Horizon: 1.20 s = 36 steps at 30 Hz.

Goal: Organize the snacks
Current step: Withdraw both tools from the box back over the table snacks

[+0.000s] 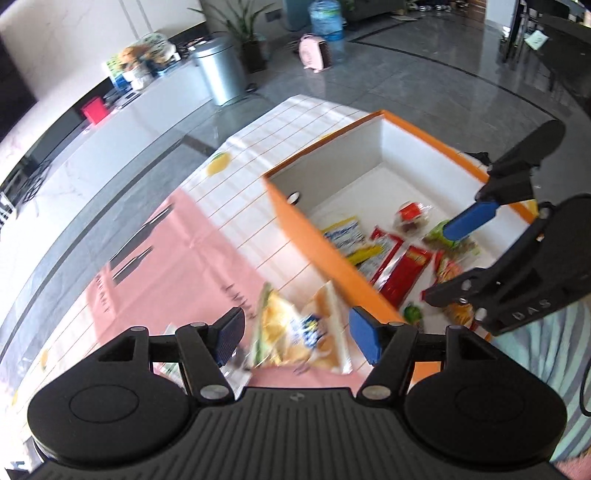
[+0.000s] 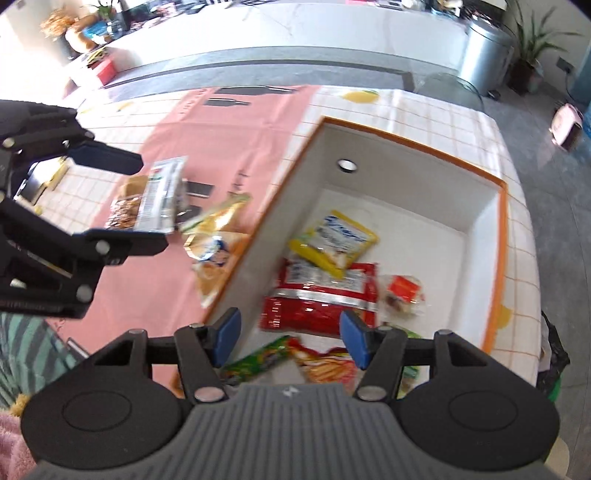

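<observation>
So, counting things up: one orange-rimmed box (image 2: 496, 236) with white inside walls sits on the worktop (image 2: 517, 206), and it holds six snack packs that I can make out. That's a yellow and blue pack (image 2: 338, 236), a big red pack (image 2: 321, 291) under its lower edge, a small clear pack with a red label (image 2: 404, 291) just to the right, a green stick pack (image 2: 258, 360), an orange-red chip pack (image 2: 327, 365) beside it, and a bit of another green pack (image 2: 410, 334) mostly hidden behind the right gripper.

Outside the box, on the pink part of the cloth, there are three more: a yellow bag (image 1: 295, 325) lying right against the box's outer wall, a silver-green pack (image 2: 160, 195) and a brown biscuit-looking pack (image 2: 125, 206) partly under it.

Two grippers. The left gripper (image 1: 295, 332) hangs over the yellow bag with its jaws spread and nothing pinched. The right gripper (image 2: 290, 336) is above the box, jaws apart too, nothing between them.

Surface is a tablecloth (image 1: 258, 155), white with orange grid lines and lemon prints, plus a pink panel with dark bottle shapes. Room has a glossy grey tile floor (image 1: 406, 74), a long white counter (image 1: 110, 136), one silver bin (image 1: 218, 70), a potted plant (image 1: 247, 33), a blue water jug (image 1: 327, 22) and a small pink heater (image 1: 316, 51).
</observation>
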Available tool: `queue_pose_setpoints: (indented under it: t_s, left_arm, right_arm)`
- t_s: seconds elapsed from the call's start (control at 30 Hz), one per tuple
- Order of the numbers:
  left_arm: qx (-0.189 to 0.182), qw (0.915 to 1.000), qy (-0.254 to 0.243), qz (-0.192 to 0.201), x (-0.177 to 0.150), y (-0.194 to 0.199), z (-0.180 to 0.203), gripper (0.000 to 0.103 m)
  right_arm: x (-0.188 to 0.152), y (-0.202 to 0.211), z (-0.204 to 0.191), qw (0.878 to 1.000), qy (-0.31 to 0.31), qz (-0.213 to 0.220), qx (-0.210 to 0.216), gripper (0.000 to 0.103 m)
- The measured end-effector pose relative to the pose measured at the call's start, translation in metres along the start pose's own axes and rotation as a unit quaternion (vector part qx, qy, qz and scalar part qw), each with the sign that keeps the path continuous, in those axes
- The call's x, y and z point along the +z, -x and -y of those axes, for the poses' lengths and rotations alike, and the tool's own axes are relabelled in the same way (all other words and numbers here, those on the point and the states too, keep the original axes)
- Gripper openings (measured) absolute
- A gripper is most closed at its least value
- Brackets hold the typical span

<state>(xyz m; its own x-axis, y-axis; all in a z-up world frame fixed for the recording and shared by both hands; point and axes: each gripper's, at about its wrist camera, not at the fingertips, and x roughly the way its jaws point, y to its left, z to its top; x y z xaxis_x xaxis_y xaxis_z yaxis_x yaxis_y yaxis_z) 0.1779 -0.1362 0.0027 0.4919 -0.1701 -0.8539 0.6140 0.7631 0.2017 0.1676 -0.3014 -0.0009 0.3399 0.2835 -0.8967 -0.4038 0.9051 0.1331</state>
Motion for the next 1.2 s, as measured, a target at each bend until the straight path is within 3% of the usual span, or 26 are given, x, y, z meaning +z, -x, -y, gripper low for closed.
queue_pose_setpoints:
  t_s: [0.43, 0.8, 1.03, 1.2]
  left_arm:
    - [0.046, 0.9981, 0.029, -0.031, -0.082, 0.019, -0.068, 0.079]
    - [0.03, 0.9858, 0.152, -0.066, -0.121, -0.018, -0.136, 0.079]
    - [0.02, 0.9658, 0.239, -0.098, -0.128, -0.054, -0.163, 0.083]
    - [0.006, 0.9419, 0.316, -0.113, -0.138, -0.081, -0.175, 0.083]
  right_arm:
    - [0.015, -0.021, -0.084, 0.997, 0.077, 0.001, 0.007, 0.066]
    - [0.05, -0.085, -0.112, 0.986, 0.156, -0.034, -0.043, 0.072]
    - [0.068, -0.124, -0.116, 0.977, 0.192, -0.064, -0.07, 0.081]
    - [0.073, -0.147, -0.119, 0.97, 0.214, -0.083, -0.083, 0.081]
